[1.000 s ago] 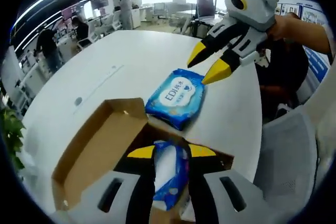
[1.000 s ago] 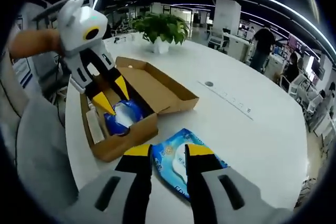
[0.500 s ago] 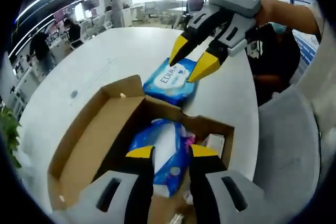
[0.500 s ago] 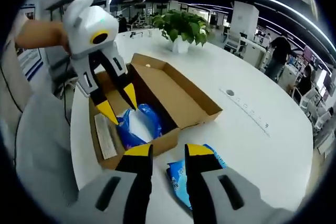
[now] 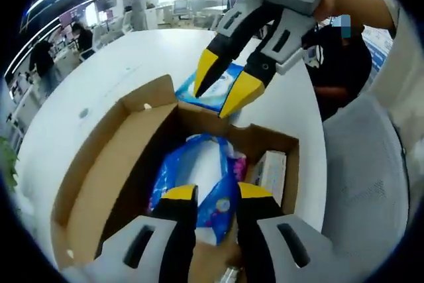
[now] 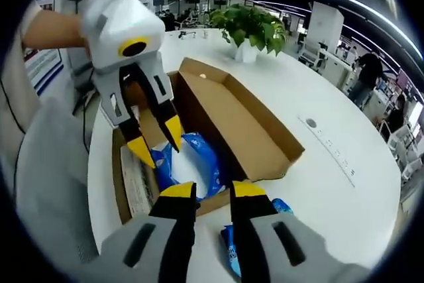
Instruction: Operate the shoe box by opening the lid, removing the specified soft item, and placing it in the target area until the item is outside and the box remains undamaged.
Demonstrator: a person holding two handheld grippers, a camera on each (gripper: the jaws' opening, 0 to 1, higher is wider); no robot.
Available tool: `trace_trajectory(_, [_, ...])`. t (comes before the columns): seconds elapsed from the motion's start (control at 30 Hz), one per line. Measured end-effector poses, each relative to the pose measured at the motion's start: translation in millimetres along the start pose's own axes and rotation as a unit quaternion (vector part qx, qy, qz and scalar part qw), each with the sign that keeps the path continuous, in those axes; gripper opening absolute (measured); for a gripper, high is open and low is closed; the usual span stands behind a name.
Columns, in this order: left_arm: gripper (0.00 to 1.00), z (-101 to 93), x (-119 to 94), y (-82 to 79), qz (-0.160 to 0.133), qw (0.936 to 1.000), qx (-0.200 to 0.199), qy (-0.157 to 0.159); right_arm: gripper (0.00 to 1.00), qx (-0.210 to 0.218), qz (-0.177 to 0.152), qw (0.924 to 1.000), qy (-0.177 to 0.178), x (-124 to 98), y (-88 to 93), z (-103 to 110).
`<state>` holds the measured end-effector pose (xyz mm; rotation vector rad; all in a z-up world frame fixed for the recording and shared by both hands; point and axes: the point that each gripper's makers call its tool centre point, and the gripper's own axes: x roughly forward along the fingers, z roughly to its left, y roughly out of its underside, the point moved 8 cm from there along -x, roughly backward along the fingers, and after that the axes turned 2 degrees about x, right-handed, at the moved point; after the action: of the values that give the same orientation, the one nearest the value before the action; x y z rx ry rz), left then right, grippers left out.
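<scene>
In the left gripper view, the left gripper (image 5: 208, 193) covers the near end of the blue wipes pack (image 5: 199, 173) lying in the shoe box (image 5: 99, 183), so whether its jaws touch the pack cannot be told. The right gripper (image 5: 222, 91) hides much of a second wipes pack (image 5: 228, 74) on the white table (image 5: 119, 71), its print unreadable. In the right gripper view, the right gripper (image 6: 208, 190) hides most of that second pack (image 6: 278, 207). The white carton (image 6: 136, 180) beside the boxed pack carries print too small to read. Distant people (image 6: 368, 71) are blurred.
</scene>
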<state>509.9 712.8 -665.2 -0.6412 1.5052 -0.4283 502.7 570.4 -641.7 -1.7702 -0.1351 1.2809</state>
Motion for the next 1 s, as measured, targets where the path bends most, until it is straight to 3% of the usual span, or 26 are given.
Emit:
trace_trajectory(0.33, [0.17,5.4,13.8,7.2,0.019,0.9994,0.023,0.02,0.17,-0.01,0.017,0.9998,-0.005,32.8,-3.3,5.4])
trace_trajectory(0.63, [0.11,12.4,16.1,15.4,0.022,0.9994,0.001,0.027,0.07,-0.007,0.045,0.9989,0.01,54.0,-3.9,2.4])
trace_trajectory(0.77, [0.05,13.7,15.1,17.4,0.024,0.9994,-0.001,0.025,0.0,-0.01,0.061,0.998,0.013,59.3,-2.6,2.7])
trace_trajectory(1.0, [0.0,10.9,11.6,20.3,0.029,0.9993,-0.007,0.024,0.0,0.007,0.059,0.9982,0.007,58.0,-4.1,3.4])
